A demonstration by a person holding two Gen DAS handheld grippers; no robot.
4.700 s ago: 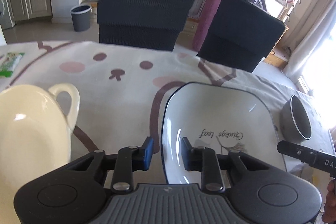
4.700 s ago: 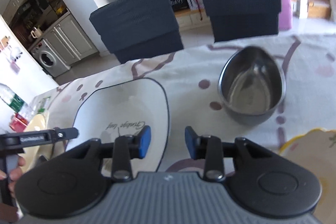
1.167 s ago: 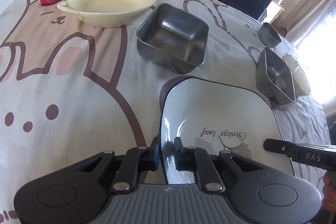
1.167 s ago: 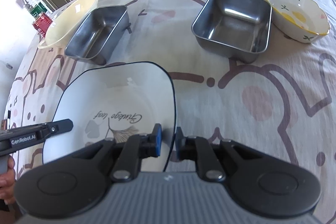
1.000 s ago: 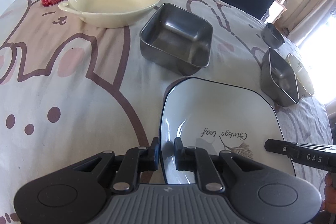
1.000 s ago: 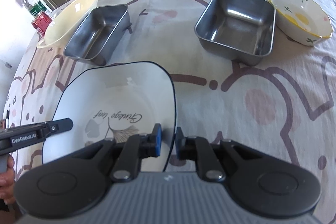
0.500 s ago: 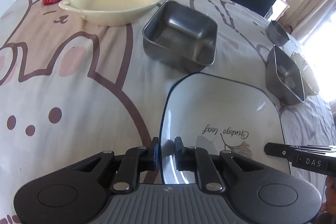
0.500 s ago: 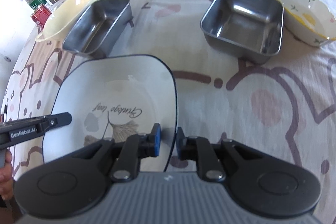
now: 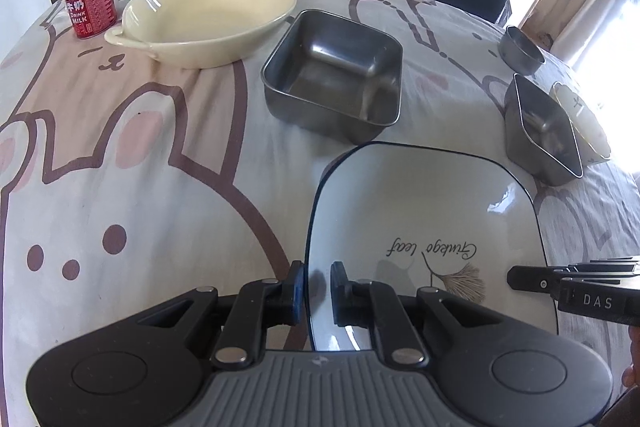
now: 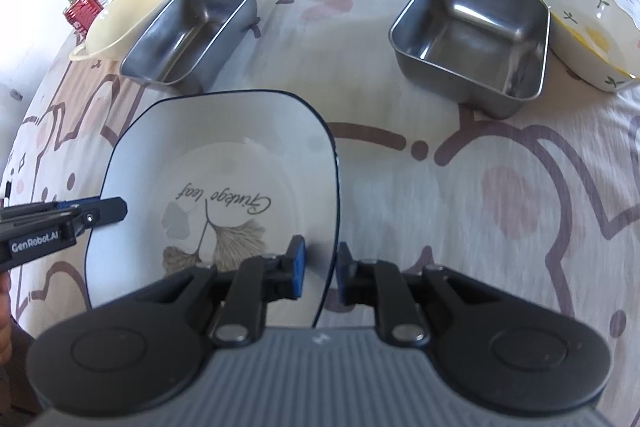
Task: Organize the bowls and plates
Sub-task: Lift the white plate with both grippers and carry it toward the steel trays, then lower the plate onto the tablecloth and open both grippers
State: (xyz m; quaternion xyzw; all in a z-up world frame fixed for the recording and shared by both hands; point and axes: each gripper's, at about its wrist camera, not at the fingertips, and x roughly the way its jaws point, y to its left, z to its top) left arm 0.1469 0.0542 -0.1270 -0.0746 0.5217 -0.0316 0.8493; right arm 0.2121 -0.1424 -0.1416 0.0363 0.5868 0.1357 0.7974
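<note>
A: Where is the plate (image 9: 424, 211)?

B: Between your two hands, over the worktop (image 9: 140, 187), just before the near steel tray (image 9: 334, 75). Left tongs (image 9: 317, 287) are clamped on its left rim; right tongs (image 10: 320, 269) straddle the right rim, whether pressing I cannot tell.

A: What does the next move turn on?

B: The plate spans hand to hand, so likely both must travel together. The left hand is nearer the cream bowl (image 9: 204, 15).

Each tool is black plastic with a ribbed grey centre plate, round recessed discs and silver pivot screws. The left tool (image 9: 318, 285) and right tool (image 10: 320, 267) carry blue pads. White lettering marks their side bars
</note>
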